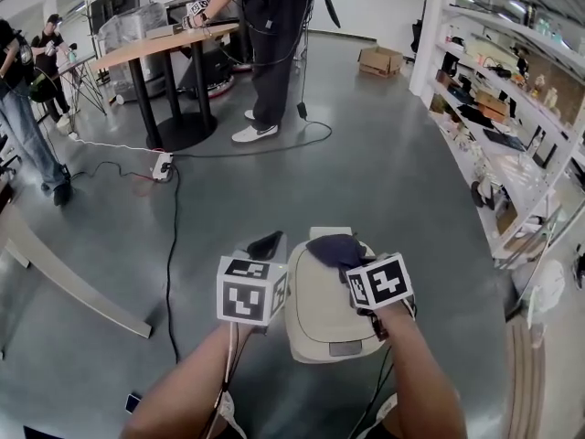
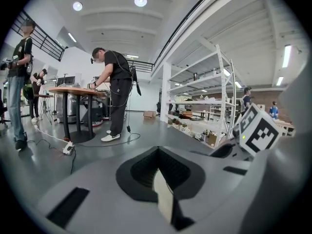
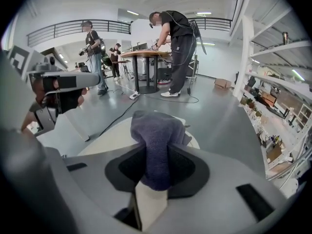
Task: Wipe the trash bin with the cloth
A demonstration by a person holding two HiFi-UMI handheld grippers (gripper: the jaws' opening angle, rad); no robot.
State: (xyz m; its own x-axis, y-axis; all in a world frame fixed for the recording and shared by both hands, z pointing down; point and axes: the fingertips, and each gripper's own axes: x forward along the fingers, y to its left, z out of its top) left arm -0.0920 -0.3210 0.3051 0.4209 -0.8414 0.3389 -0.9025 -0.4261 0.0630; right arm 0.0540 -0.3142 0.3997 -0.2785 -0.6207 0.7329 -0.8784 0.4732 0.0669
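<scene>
Right gripper (image 3: 155, 179) pinches the dark cloth (image 3: 155, 135) on the beige trash bin (image 1: 315, 323); my left gripper (image 1: 267, 245) hangs closed and empty beside it. Rubbing hard could tug the cloth free.

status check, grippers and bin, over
Right gripper shut on dark blue cloth, at the top of the beige plastic trash bin. Left gripper shut, empty, beside it. Nothing blocking the bin's top.

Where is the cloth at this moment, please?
The dark cloth is clamped in the right gripper, over the beige trash bin, low centre in the head view.
</scene>
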